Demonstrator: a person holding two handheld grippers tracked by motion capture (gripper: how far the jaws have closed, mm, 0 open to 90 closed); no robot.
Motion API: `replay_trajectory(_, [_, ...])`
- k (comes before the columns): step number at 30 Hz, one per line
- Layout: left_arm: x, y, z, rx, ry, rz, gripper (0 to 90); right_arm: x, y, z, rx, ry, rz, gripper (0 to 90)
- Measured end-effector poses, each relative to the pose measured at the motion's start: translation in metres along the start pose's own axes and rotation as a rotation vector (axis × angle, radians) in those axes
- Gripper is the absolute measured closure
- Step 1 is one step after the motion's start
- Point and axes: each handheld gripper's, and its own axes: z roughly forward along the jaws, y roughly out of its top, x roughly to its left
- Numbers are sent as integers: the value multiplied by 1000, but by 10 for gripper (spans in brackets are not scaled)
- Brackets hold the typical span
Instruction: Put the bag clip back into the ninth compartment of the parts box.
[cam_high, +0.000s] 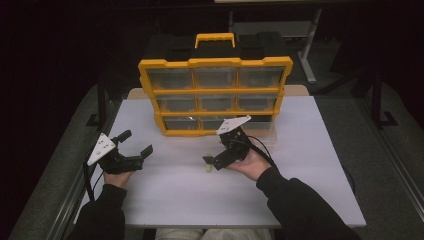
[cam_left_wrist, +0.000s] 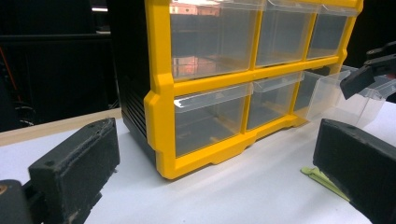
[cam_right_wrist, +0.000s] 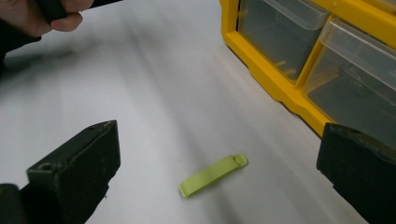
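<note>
While unheld — green strip (cam_right_wrist: 213, 175) between open right hand-held gripper (cam_right_wrist: 219, 175) jaws

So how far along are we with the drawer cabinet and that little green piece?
Done: the bottom-right drawer of the yellow cabinet stands pulled out. In hand: the right gripper is open and lowered over the green strip, which lies flat on the white table, not yet gripped. The left gripper is open and holds nothing. Left, probably: grip the strip, drop it into the drawer, push it shut.
</note>
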Motion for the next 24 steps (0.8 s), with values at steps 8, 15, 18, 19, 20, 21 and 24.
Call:
replay_trajectory(8, [0, 0, 0, -2, -5, -2, 1, 5, 0, 9, 35, 4, 3, 0])
replay_trajectory(15, [0, 0, 0, -1, -6, -1, 2, 10, -2, 21, 64, 9, 4, 0])
replay_trajectory(18, [0, 0, 0, -1, -7, -2, 2, 11, -2, 27, 75, 10, -4, 0])
replay_trajectory(19, [0, 0, 0, -1, -7, -1, 2, 12, -3, 28, 80, 10, -6, 0])
replay_trajectory(20, [0, 0, 0, -1, -7, -1, 2, 12, -3, 30, 84, 7, -11, 0])
replay_trajectory(21, [0, 0, 1, 1, -7, -2, 2, 12, -3, 31, 88, 8, -9, 0])
replay_trajectory(24, [0, 0, 1, 4, -8, 2, 2, 12, -5, 34, 93, 6, 4, 0])
